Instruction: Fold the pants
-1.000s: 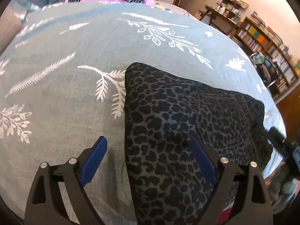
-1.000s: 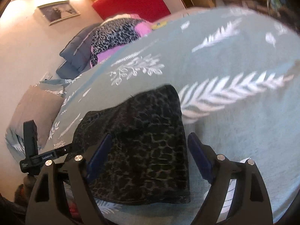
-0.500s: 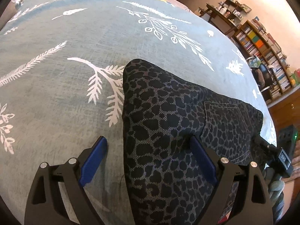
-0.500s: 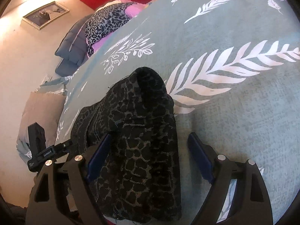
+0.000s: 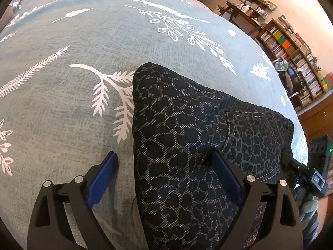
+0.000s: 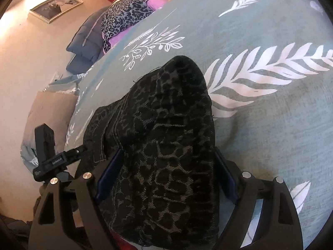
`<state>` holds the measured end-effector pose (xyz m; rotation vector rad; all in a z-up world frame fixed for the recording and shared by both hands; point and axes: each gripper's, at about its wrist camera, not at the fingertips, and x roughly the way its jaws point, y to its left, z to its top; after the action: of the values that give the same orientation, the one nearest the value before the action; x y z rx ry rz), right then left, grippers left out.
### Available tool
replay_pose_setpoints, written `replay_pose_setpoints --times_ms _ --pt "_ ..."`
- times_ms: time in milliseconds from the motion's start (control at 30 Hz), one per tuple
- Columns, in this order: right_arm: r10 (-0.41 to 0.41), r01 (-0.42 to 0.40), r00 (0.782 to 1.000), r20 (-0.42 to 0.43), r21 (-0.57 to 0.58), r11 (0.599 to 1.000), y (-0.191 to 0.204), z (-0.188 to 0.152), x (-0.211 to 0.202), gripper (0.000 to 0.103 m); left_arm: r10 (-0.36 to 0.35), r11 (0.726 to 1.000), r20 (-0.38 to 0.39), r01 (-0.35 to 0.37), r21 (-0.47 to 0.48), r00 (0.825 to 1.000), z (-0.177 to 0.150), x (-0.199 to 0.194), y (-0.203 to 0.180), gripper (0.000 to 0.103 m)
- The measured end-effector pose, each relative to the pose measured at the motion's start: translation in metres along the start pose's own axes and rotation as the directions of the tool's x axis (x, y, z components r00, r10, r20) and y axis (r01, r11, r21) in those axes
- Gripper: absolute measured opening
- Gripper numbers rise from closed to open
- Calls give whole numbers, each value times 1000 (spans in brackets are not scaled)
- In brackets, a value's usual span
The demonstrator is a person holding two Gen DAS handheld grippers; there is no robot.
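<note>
The leopard-print pants (image 5: 187, 145) lie folded at the near edge of the bed, on the grey-green bedspread (image 5: 83, 41) printed with white fern leaves; beyond their far corner the spread runs bare up to the pile of leopard and pink cloth (image 6: 129, 14) by the dark blue pillows (image 6: 85, 43); to the left of the pants there is likewise bare cover.

The left gripper (image 5: 164, 177) stands wide; its left blue pad (image 5: 102, 179) rests over bare bedspread just beside the pants' left edge, and its right pad (image 5: 226, 179) lies against the cloth where the stitched back pocket (image 5: 256, 133) begins.

The right gripper (image 6: 164, 185) is also spread wide, with a bunched hump of the pants filling the gap from pad to pad; whether the pads press the fabric cannot be told.

Against half a second ago the left view is almost unchanged; in the right view the fabric has come nearer and risen higher between the fingers, now covering much of both pads.

Only the left view shows the bookshelves (image 5: 291, 52) and office chair (image 5: 289, 77) past the bed's right side; only the right view shows the framed picture (image 6: 54, 6) on the wall; each view catches the other gripper's black body at the pants' far edge.
</note>
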<state>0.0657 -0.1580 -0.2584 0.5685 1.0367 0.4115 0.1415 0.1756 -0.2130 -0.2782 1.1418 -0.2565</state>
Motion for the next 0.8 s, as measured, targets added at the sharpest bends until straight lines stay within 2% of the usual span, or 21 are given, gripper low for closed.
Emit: replay_pose_setpoints --times_ms 100,267,500,667,800 --pt "17 -17 1000 -8 21 1000 -1 2 0 86 -2 1000 2 2 3 1000 -1 0 0 91" --pt "-3 3 1000 -5 30 1000 -3 9 4 84 -10 1000 6 10 7 1000 -2 0 1 91" --pt "-69 65 996 -51 -65 996 16 5 11 81 -25 999 6 25 27 1000 -2 1 2 91" --pt "-44 42 997 -66 -22 999 5 12 12 77 -52 998 3 51 37 999 0 4 2 91" --pt "-63 58 994 -86 -62 996 10 9 12 76 -70 994 -26 72 79 997 1 6 -2 87"
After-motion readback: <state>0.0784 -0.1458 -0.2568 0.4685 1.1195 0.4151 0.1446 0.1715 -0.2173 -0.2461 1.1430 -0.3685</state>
